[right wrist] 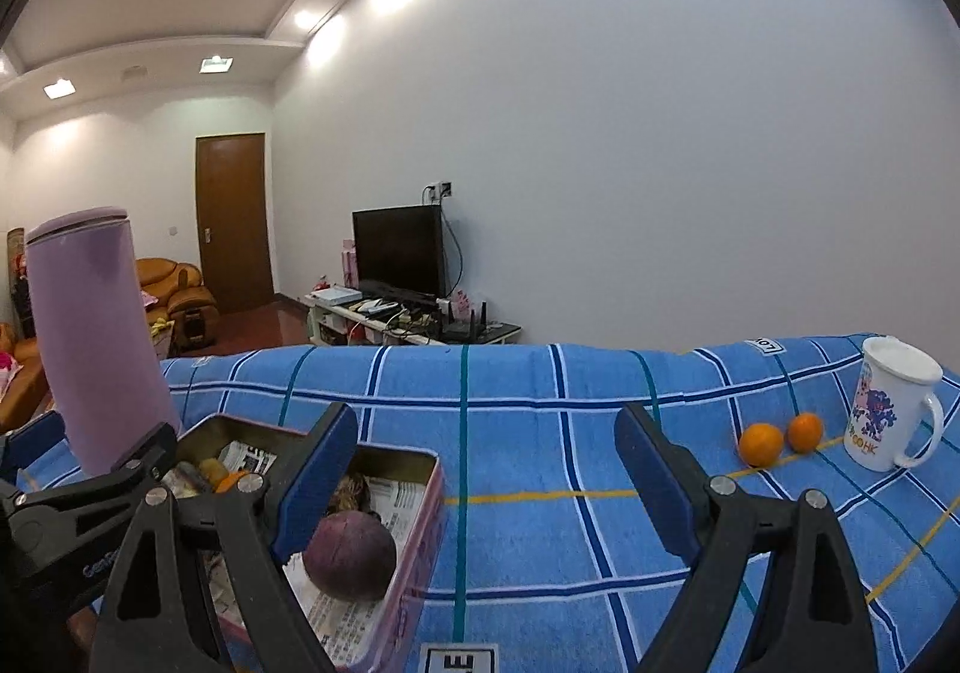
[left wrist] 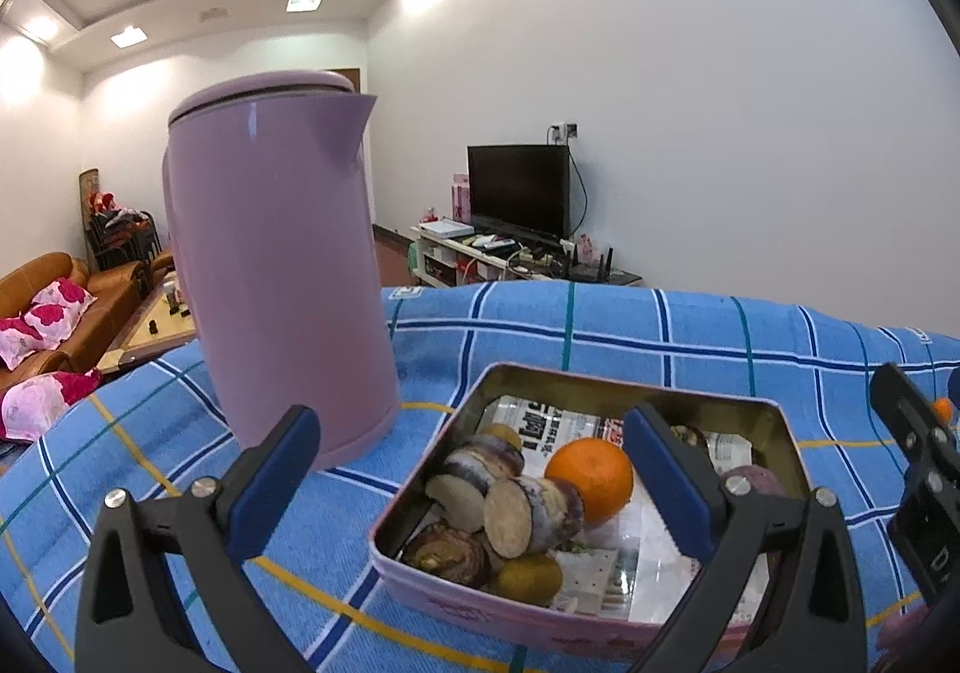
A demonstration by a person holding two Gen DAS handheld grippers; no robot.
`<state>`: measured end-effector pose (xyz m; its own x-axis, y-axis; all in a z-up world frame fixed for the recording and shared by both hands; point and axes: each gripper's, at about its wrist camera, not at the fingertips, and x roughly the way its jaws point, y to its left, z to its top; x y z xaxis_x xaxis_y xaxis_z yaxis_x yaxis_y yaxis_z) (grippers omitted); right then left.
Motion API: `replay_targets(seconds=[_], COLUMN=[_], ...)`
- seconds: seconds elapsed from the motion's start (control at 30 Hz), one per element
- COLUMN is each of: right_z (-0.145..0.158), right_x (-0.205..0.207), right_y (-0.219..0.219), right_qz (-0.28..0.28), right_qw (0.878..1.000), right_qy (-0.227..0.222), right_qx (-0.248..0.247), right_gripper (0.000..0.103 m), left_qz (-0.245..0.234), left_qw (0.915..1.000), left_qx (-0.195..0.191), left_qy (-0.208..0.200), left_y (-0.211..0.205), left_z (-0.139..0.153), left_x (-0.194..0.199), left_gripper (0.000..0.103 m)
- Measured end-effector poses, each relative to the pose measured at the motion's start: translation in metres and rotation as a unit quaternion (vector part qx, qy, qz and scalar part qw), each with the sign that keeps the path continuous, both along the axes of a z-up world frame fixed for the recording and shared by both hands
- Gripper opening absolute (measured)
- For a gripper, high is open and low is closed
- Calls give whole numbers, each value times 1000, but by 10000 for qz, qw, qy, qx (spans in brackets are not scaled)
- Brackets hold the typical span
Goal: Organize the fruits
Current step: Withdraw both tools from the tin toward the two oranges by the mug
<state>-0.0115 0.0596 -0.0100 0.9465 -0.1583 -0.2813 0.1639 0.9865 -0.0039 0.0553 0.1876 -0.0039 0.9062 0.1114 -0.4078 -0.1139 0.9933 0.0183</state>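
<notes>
A pink tin box (left wrist: 420, 589) lined with newspaper sits on the blue checked cloth. It holds an orange (left wrist: 591, 478), cut taro pieces (left wrist: 528, 511), a yellow-brown fruit (left wrist: 531, 577) and a purple round fruit (right wrist: 348, 556). My left gripper (left wrist: 474, 469) is open and empty, hovering over the box. My right gripper (right wrist: 489, 469) is open and empty, above the cloth just right of the box (right wrist: 429, 499). Two oranges (right wrist: 761, 444) (right wrist: 804, 432) lie on the cloth at the far right.
A tall purple kettle (left wrist: 276, 265) stands left of the box, also in the right wrist view (right wrist: 90, 337). A white printed mug (right wrist: 888, 412) stands beside the two oranges. The table's far edge drops off to a room with a TV and sofa.
</notes>
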Motion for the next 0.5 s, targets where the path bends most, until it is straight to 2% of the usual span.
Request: replay_targets(seconds=[0.3,0.5], right_z=[-3,-3], right_x=[-16,-24], right_y=[-9,-19], right_qz=[-15,-2], right_qw=[10000,9999], right_qy=[63,119], right_qx=[-59,-105], right_gripper=[89,89], left_qz=[69,-161], left_qw=[10000,9998], left_qx=[36,-3], left_qy=[33,115], left_y=[-5,-15], left_z=[-1,-2], left_x=[-8,-19], left_gripper=[103,103])
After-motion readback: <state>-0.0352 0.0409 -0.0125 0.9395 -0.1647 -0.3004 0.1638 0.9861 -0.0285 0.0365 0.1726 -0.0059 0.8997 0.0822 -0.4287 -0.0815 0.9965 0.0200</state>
